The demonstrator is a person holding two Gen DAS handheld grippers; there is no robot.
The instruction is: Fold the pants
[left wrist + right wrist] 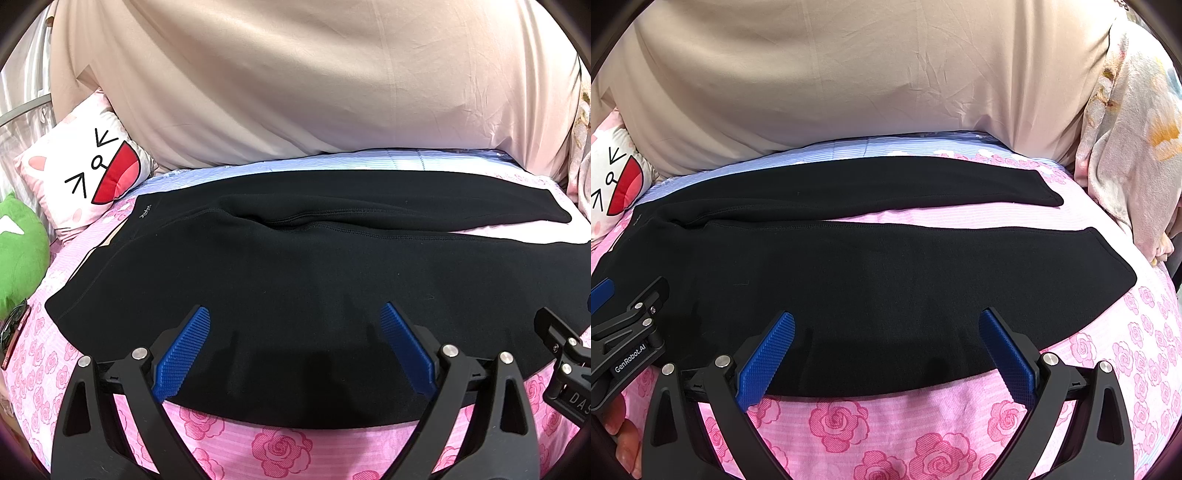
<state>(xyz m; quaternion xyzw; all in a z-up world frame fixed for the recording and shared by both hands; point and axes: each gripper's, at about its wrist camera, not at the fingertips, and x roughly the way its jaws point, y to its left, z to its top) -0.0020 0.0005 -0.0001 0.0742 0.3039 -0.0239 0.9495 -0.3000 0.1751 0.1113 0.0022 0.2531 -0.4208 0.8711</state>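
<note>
The black pants lie spread flat on the bed, across the middle of both views. The waistband sits at the left of the frame near the cat-face pillow, and the two legs run to the right, parted by a narrow strip of pink rose-print sheet. In the right wrist view the leg ends show at the right of the frame, the far leg stopping short of the near one.

The left tongs hover over the near edge of the seat and thigh, jaws spread wide with nothing between them. The right tongs stand the same way over the near leg, wide apart and empty. Whether the blue pads touch the cloth or hang just above it is hard to tell from these views.

The fabric looks like a thick, soft knit, matte and a little fuzzy: light, limp and with no stiffness, so it will sag and drape from wherever it is pinched. It should not be slippery against the ribbed pads, and nothing here is fragile. The sensible hold is probably the near long edge, one pinch toward the waistband and one farther down the leg, taking both layers so the near leg can be laid over the far one evenly.
</note>
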